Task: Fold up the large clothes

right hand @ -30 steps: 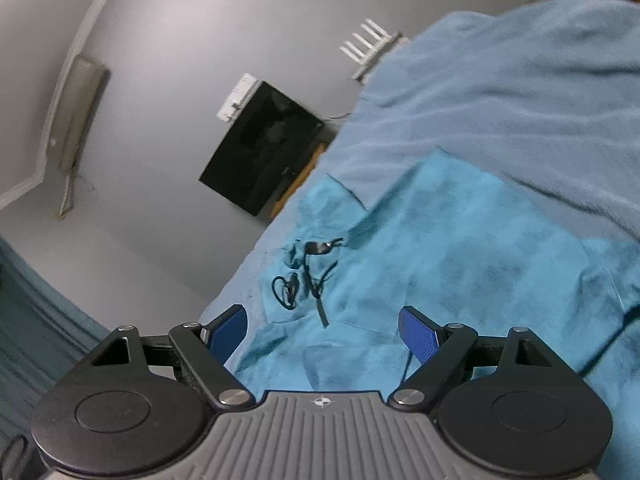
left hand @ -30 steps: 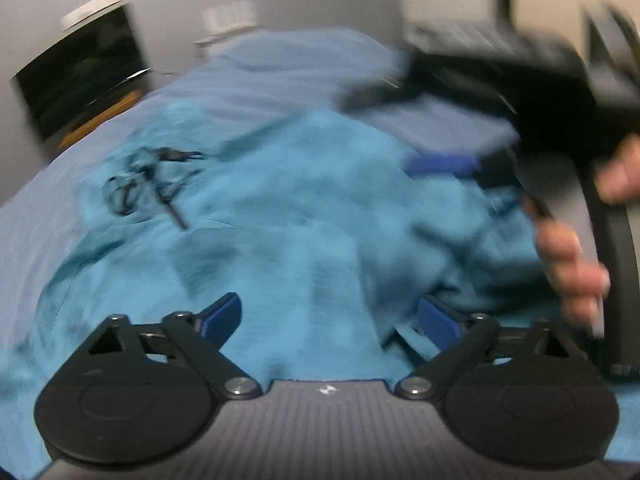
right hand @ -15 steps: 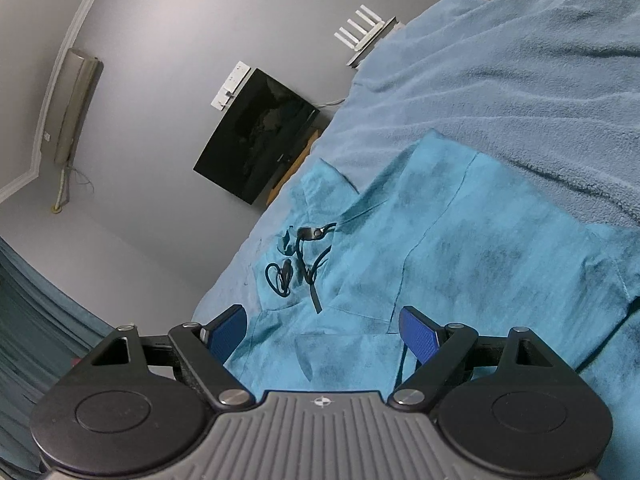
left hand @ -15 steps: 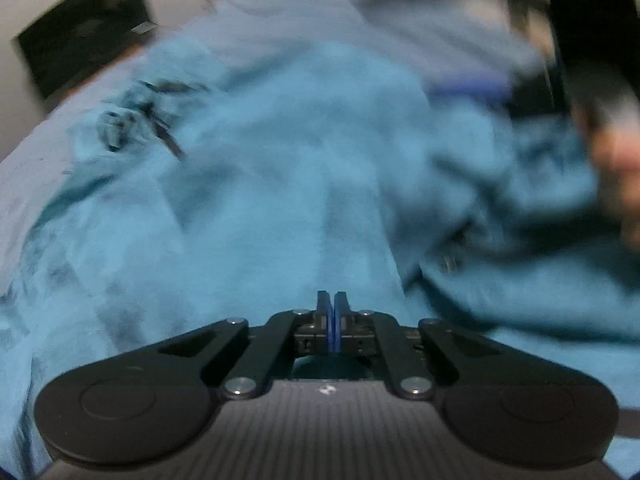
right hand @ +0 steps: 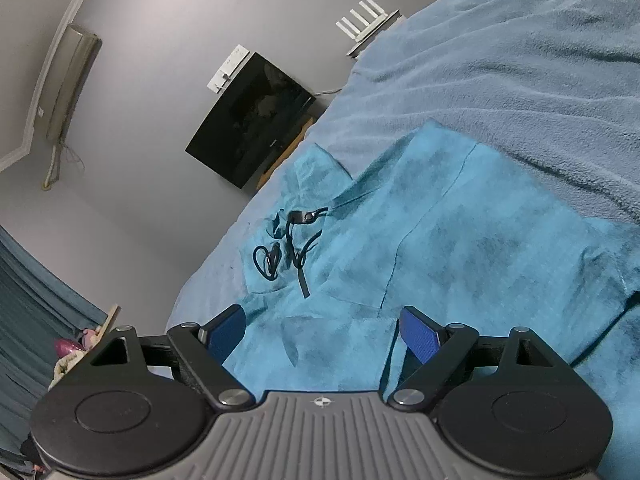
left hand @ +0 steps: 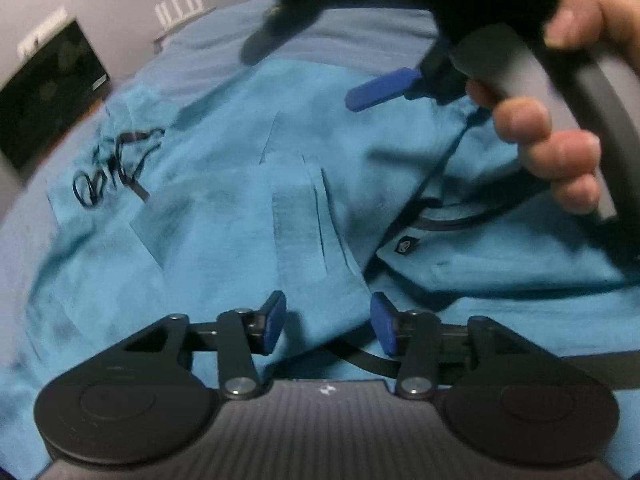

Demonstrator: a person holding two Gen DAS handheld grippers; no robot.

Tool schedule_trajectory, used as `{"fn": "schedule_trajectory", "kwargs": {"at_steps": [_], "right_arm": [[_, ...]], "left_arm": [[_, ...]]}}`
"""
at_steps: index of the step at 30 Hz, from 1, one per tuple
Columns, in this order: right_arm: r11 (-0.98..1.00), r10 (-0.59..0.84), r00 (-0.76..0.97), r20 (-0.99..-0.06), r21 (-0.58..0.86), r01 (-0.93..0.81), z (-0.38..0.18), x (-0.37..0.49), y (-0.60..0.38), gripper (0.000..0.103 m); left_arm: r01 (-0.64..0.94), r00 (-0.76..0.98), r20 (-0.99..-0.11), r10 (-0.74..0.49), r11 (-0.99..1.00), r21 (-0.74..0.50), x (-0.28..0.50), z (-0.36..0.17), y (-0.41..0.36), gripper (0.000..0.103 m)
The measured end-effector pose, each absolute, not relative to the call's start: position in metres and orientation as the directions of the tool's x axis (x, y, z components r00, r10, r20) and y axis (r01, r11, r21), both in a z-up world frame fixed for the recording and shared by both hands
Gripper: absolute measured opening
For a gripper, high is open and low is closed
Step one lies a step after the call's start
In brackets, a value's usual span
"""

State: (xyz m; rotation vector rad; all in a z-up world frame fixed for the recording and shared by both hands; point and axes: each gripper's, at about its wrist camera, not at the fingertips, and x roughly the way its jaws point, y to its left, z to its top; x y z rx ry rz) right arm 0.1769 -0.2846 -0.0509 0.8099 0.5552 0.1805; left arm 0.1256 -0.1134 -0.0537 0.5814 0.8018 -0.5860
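The teal cotton garment with black drawstrings is lying mostly spread on the blue fleece-covered bed, so folding is barely beginning. The left claw, its jaws just reopening, is straddling a near fabric ridge without pinching, while the right claw is hovering wide and empty.

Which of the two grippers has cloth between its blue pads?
The left gripper: a fold of the teal garment sits between its half-open, just-opening pads. The right gripper hangs wide open above the cloth.

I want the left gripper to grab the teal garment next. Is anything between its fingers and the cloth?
Nothing visible: the left gripper, jaws just reopened, hangs right over the teal garment, cloth between them.
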Motion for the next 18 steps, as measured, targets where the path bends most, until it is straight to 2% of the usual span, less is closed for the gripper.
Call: {"fn": "schedule_trajectory", "kwargs": {"at_steps": [3,7,14,16,17,18], "right_arm": [[0.697,0.362,0.838,-0.409,0.715,0.048,-0.052,0.177,-0.283,0.087],[0.709,0.369,0.832,-0.415,0.704,0.037,-0.054,0.177,-0.281,0.088],[0.717,0.378,0.822,-0.427,0.697,0.032,-0.057,0.178,-0.281,0.088],[0.715,0.379,0.819,-0.43,0.698,0.036,-0.058,0.178,-0.281,0.088],[0.715,0.379,0.819,-0.432,0.698,0.038,-0.059,0.178,-0.282,0.088],[0.714,0.378,0.818,-0.432,0.699,0.039,-0.059,0.178,-0.282,0.088]], "left_arm": [[0.689,0.524,-0.811,-0.261,0.689,0.223,0.131,-0.057,-0.115,0.047],[0.691,0.51,-0.826,-0.239,0.686,0.228,0.142,-0.062,-0.114,0.061],[0.681,0.587,-0.795,-0.154,0.626,0.381,0.139,-0.082,-0.131,0.059],[0.682,0.591,-0.789,-0.166,0.625,0.379,0.139,-0.083,-0.131,0.035],[0.676,0.598,-0.782,-0.175,0.635,0.374,0.139,-0.081,-0.13,0.029],[0.671,0.604,-0.773,-0.196,0.649,0.36,0.139,-0.078,-0.127,0.015]]}}
